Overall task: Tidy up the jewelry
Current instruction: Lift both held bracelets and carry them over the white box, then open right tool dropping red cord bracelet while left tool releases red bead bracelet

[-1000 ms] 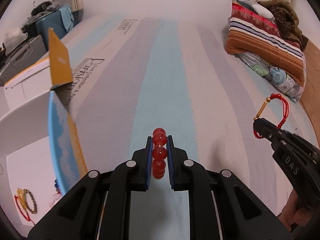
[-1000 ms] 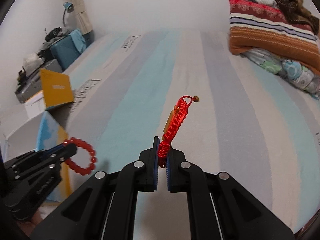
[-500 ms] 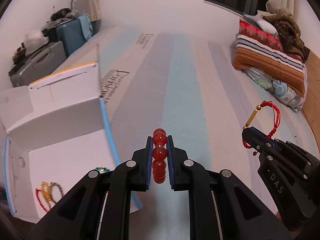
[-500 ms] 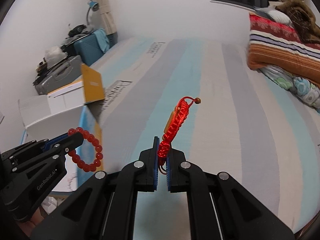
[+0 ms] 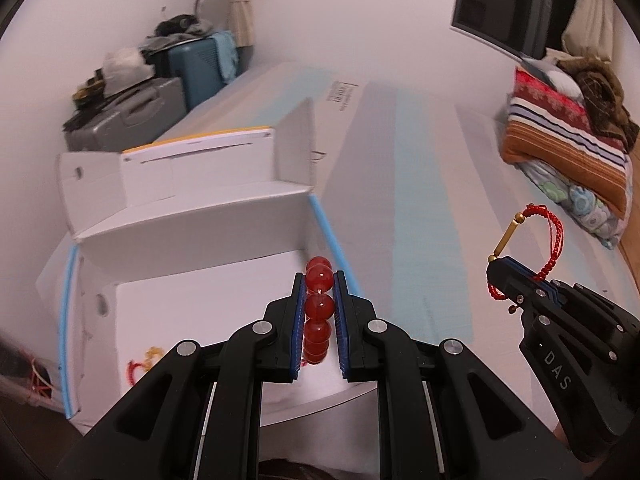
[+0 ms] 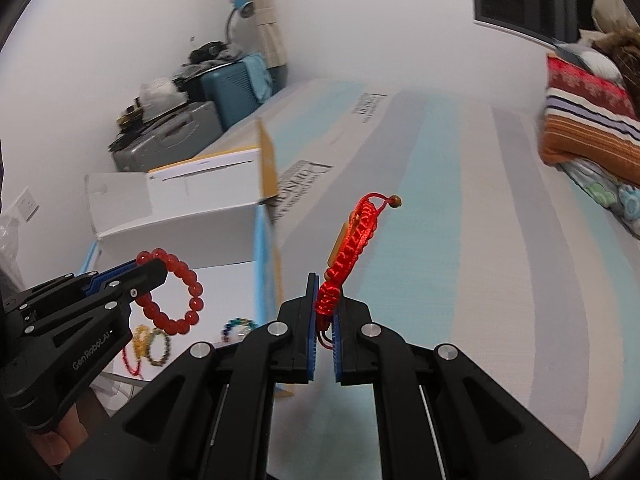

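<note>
My left gripper (image 5: 319, 280) is shut on a red bead bracelet (image 5: 318, 306) and holds it over the open white box (image 5: 192, 312); the bracelet hangs as a ring in the right wrist view (image 6: 176, 292). My right gripper (image 6: 325, 280) is shut on a red woven cord bracelet (image 6: 352, 248) with a gold tube, held above the striped bed. It also shows in the left wrist view (image 5: 532, 236). Several bracelets (image 6: 152, 340) lie on the box floor.
The box has raised white flaps (image 5: 180, 176) with blue and yellow edges. The striped bedsheet (image 6: 460, 220) spreads to the right. Folded blankets (image 5: 568, 136) sit at the far right. Suitcases (image 5: 132, 116) stand by the wall.
Both grippers have swung left toward the box with their bracelets. The left gripper now sits over the box interior, and the box flaps fill more of both views.
</note>
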`<control>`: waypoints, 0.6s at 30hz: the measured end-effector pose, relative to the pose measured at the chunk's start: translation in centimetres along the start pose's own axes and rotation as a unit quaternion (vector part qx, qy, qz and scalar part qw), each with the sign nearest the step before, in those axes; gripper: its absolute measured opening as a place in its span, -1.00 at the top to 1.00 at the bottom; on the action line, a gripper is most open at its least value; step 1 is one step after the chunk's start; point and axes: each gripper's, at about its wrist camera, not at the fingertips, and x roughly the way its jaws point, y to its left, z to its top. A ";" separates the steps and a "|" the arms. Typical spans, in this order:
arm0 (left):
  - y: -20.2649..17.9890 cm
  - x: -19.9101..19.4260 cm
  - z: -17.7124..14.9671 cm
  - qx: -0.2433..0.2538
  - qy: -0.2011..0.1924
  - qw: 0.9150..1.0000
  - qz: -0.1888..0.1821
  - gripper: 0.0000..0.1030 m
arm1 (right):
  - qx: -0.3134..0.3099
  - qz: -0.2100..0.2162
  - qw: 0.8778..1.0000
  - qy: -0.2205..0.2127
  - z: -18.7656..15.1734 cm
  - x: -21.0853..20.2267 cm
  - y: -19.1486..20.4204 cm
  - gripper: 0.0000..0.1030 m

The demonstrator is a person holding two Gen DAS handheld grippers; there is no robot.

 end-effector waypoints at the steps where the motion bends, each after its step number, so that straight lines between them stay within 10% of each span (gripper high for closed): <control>1: 0.6 -0.2 -0.2 -0.003 0.000 1.000 0.004 0.75 | -0.005 0.004 1.000 0.001 -0.1 0.1 0.8 0.91; 18: 11.2 1.4 -3.7 -0.053 0.039 0.995 0.072 0.75 | -0.059 0.053 0.996 0.045 -2.6 5.1 10.4 0.91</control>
